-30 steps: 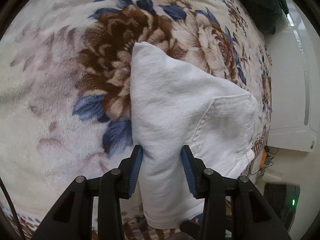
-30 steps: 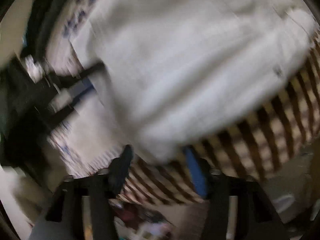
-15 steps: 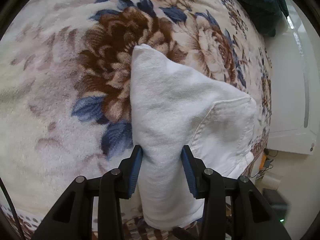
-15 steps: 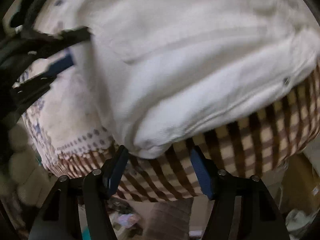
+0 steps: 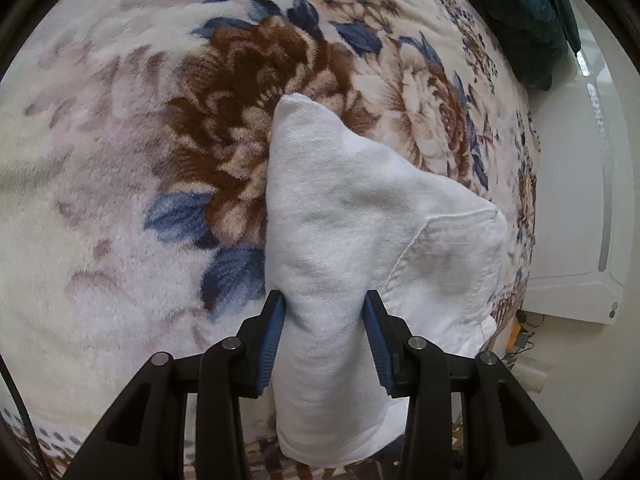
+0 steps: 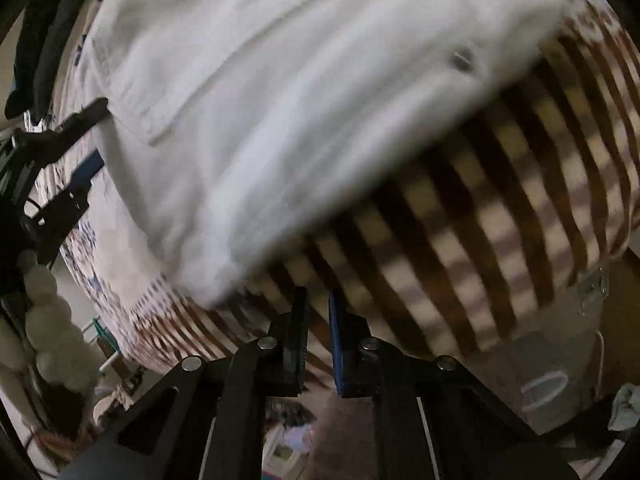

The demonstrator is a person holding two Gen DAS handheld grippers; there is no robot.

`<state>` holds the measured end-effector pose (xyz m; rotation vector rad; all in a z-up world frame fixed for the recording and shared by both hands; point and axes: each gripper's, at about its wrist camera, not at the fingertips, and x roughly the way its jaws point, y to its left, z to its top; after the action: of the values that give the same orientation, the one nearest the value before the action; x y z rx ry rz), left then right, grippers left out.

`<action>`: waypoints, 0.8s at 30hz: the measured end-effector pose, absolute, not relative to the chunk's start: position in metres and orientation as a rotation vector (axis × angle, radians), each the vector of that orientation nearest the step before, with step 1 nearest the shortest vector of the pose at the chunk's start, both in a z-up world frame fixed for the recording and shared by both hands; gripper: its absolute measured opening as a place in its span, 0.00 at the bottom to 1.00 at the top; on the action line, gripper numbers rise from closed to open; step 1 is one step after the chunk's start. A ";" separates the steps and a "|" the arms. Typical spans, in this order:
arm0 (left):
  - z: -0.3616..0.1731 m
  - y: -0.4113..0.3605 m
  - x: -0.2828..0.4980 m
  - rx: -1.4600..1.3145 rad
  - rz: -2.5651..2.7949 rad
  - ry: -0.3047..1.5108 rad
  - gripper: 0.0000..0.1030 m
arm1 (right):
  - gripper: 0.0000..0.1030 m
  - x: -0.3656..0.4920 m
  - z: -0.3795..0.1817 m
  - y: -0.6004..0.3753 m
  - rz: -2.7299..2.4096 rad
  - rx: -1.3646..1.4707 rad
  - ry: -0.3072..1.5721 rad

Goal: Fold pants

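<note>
Left wrist view shows the white pants point(image 5: 372, 240) bunched into a thick fold on the floral blanket point(image 5: 120, 200), a stitched pocket seam on their right part. The left gripper point(image 5: 325, 332) clamps the near end of that fold, both blue pads pressed into the cloth. Beyond the pants, at the blanket's far right corner, lies a dark teal cushion point(image 5: 520, 12); a white appliance point(image 5: 576, 220) stands past the blanket's right edge.

Right wrist view is blurred: the pants point(image 6: 280, 100) hang over the blanket's brown-striped border point(image 6: 500, 208). Just below their edge, the right gripper point(image 6: 318, 320) is closing, its jaws nearly together with no cloth between them.
</note>
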<state>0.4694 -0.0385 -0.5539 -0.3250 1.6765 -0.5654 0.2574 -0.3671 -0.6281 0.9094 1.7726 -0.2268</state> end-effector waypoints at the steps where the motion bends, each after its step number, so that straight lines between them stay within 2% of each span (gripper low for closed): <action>1: -0.553 -0.036 0.468 -0.328 -0.565 1.675 0.37 | 0.12 0.258 -0.625 -0.368 -0.204 0.891 1.783; 3: -0.547 -0.028 0.459 -0.328 -0.540 1.674 0.40 | 0.18 0.273 -0.609 -0.364 -0.178 0.701 1.799; 4: -0.543 -0.023 0.453 -0.325 -0.523 1.664 0.45 | 0.35 0.283 -0.598 -0.363 -0.168 0.597 1.789; 5: -0.535 -0.015 0.442 -0.304 -0.486 1.637 0.59 | 0.55 0.291 -0.587 -0.364 -0.150 0.525 1.777; 6: -0.531 -0.012 0.435 -0.288 -0.458 1.619 0.69 | 0.62 0.303 -0.575 -0.366 -0.128 0.459 1.761; 7: -0.527 -0.005 0.424 -0.271 -0.424 1.597 0.85 | 0.65 0.315 -0.565 -0.361 -0.108 0.391 1.745; 8: -0.524 0.001 0.411 -0.273 -0.404 1.580 0.88 | 0.65 0.332 -0.554 -0.356 -0.079 0.303 1.729; 14: -0.546 0.002 0.376 -0.391 -0.416 1.601 0.88 | 0.65 0.419 -0.546 -0.332 0.086 0.204 1.741; 17: -0.550 -0.008 0.369 -0.350 -0.391 1.574 0.88 | 0.68 0.459 -0.549 -0.311 0.131 0.140 1.775; 21: -0.550 -0.016 0.357 -0.271 -0.292 1.538 0.88 | 0.75 0.496 -0.569 -0.280 0.096 0.046 1.859; 24: -0.548 -0.014 0.349 -0.292 -0.248 1.510 0.88 | 0.76 0.505 -0.596 -0.265 0.053 0.005 1.943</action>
<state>0.3490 -0.0145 -0.5476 -0.2915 1.5103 -0.2485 0.5051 -0.2648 -0.5960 0.0046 1.9430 0.0530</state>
